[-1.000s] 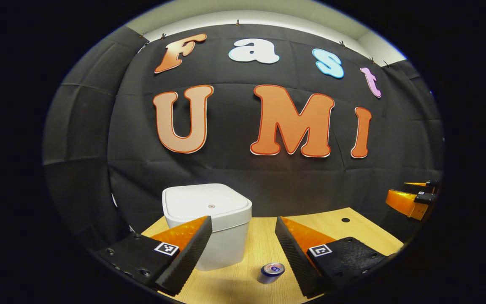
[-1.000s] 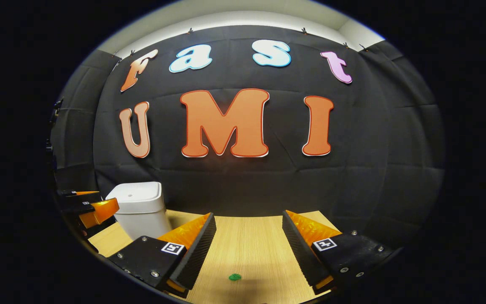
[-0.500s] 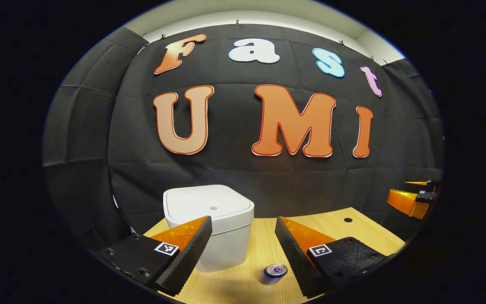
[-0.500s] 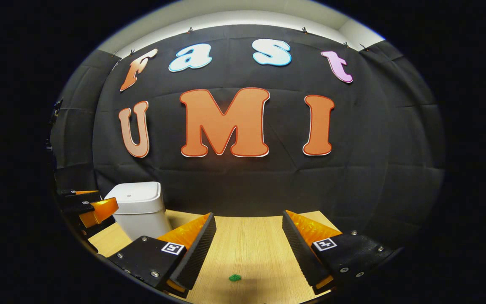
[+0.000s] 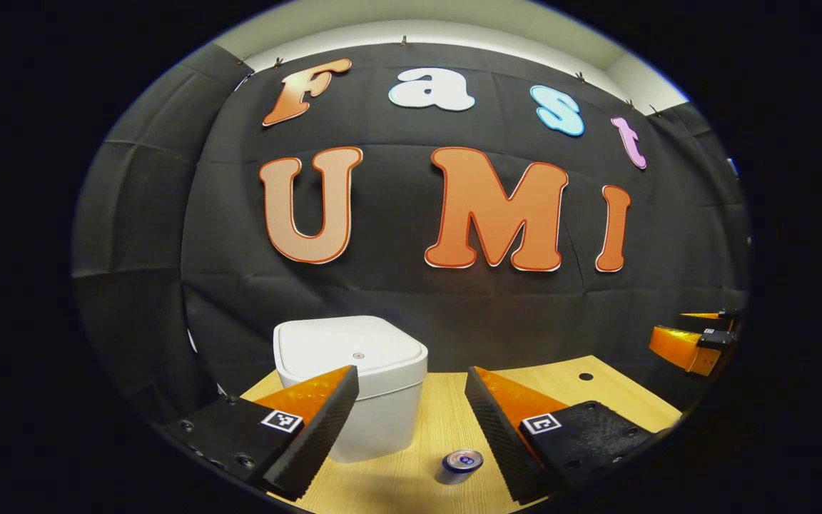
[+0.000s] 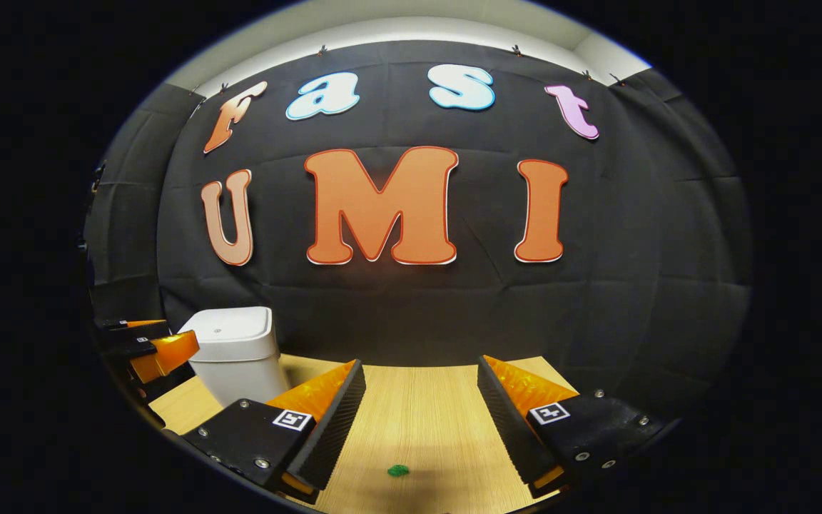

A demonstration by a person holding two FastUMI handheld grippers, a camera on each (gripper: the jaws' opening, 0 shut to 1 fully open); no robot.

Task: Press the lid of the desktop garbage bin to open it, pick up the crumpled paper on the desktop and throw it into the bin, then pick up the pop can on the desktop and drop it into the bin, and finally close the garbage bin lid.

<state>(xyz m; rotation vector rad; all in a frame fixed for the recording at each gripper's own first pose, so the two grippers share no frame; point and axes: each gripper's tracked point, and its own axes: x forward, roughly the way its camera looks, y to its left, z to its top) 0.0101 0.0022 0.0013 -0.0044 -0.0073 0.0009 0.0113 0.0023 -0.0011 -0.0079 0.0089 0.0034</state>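
Staged recording booth, lab-type setup, not a real home or office. Black cloth [image 5: 411, 300] hangs as the back and side walls, creased in a grid of fold lines and clipped along its top edge; a plain pale wall or ceiling strip [image 6: 411, 32] shows above it. The light wood-grain table [image 6: 425, 421] butts right against the cloth and has a round cable hole [image 5: 586, 376] near its far corner. Props are sparse: a white lidded bin [image 5: 354, 371], a pop can [image 5: 462, 464], a small green scrap [image 6: 397, 470]. Square fiducial markers [image 6: 292, 420] sit on each tool, typical of tracked data capture.
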